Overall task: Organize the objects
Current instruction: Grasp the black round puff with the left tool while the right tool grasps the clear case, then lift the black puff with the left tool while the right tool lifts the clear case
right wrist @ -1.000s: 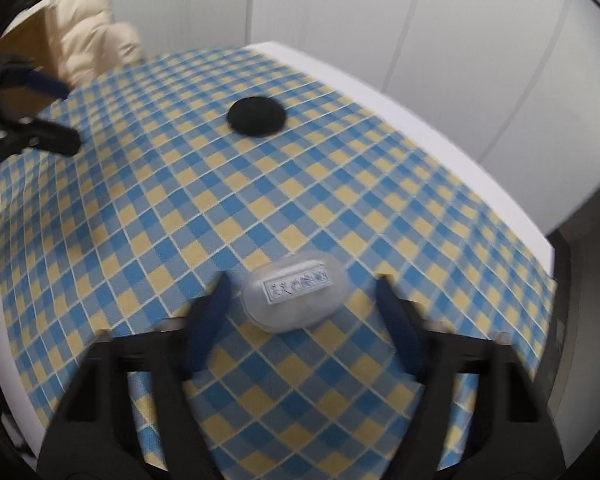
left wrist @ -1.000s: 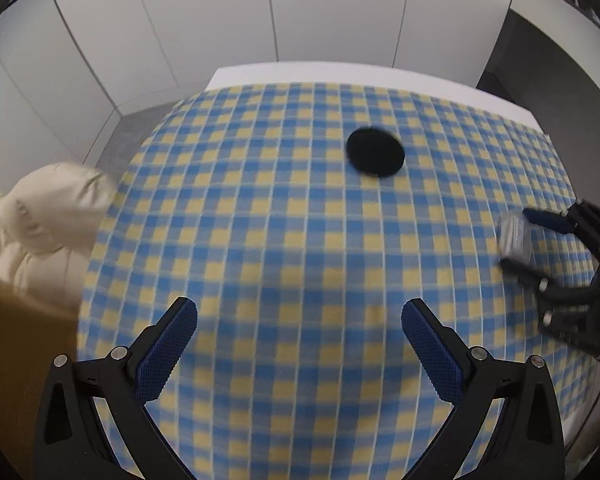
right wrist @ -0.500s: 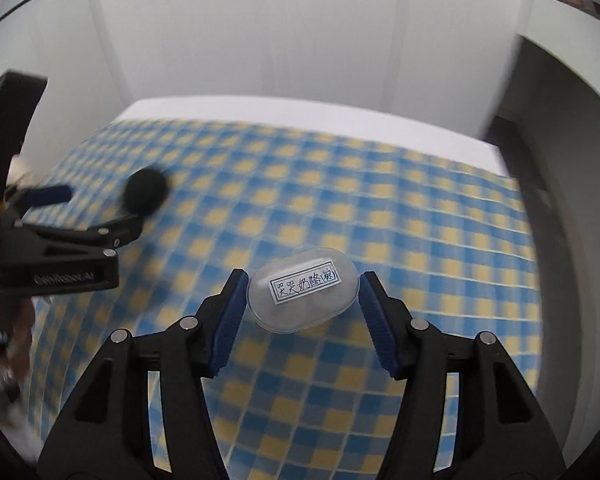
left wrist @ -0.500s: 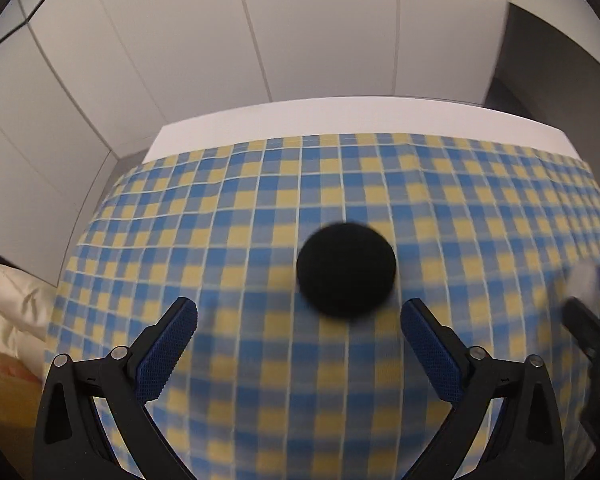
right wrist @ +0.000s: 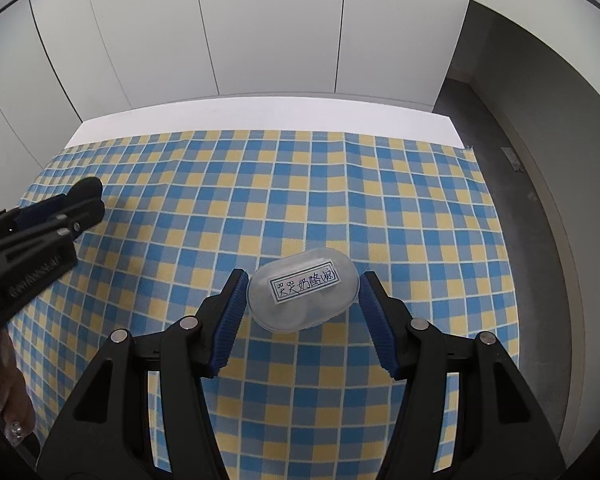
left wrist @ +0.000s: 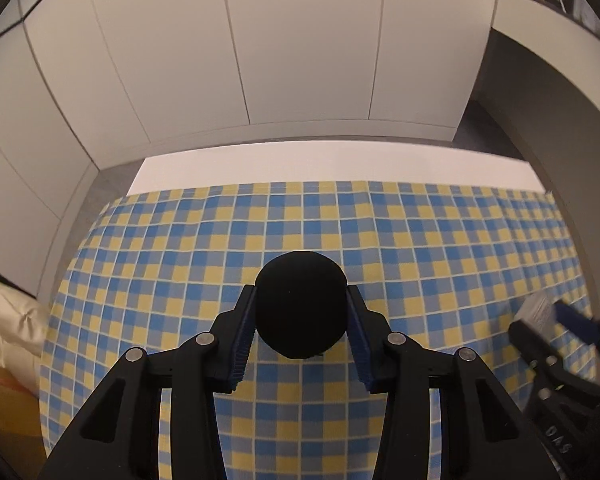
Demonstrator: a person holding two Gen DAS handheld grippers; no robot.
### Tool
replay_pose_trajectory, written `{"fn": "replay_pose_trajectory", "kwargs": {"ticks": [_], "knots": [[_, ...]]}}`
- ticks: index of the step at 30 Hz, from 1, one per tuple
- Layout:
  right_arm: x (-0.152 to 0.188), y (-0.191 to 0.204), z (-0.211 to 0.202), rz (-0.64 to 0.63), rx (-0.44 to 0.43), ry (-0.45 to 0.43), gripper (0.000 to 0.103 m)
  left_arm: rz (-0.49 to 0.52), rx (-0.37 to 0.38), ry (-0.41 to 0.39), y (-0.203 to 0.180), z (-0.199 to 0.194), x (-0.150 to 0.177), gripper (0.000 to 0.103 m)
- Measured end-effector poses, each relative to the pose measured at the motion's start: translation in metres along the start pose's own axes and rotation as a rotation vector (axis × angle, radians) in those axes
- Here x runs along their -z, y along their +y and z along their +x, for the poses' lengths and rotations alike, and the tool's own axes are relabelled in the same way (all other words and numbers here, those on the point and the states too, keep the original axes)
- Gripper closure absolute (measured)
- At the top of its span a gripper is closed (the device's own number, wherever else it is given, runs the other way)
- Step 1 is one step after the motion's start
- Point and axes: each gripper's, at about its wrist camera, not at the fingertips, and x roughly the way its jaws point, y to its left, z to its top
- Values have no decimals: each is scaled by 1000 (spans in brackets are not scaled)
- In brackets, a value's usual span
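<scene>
Your left gripper (left wrist: 301, 298) pinches the black disc (left wrist: 301, 305). Your right gripper (right wrist: 303, 286) clamps the clear labelled case (right wrist: 303, 289) above the checked desk (right wrist: 340, 184).

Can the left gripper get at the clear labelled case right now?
Probably not: the left gripper is shut on the black round pad, and the clear labelled case sits between the right gripper's pads.

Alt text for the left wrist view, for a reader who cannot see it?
The left gripper is shut on a round black object above a blue and yellow checked tablecloth. The right gripper shows at the right edge, white wall panels behind.
</scene>
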Motion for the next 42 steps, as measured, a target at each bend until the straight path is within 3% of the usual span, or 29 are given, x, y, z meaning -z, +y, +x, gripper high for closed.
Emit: {"fn": "replay_pose_trajectory", "kwargs": {"ticks": [10,17,24,36,42], "knots": [[-19,-8,-40,6,18,-27,44,0,-44,-21,-9,-53,-6,60],[-40,-9,-88,27,10,-77,44,-7,-83,-29,7,-95,-15,60],[-59,-10,-151,42,10,-100,44,-4,-122,-91,20,-151,-30,60],[-81,16,-280,-24,7,-201,44,-53,-75,-128,39,-256,-41,60],[-84,31,-334,-59,-12,-254,44,-93,-136,-178,61,-311,-41,60]]}}
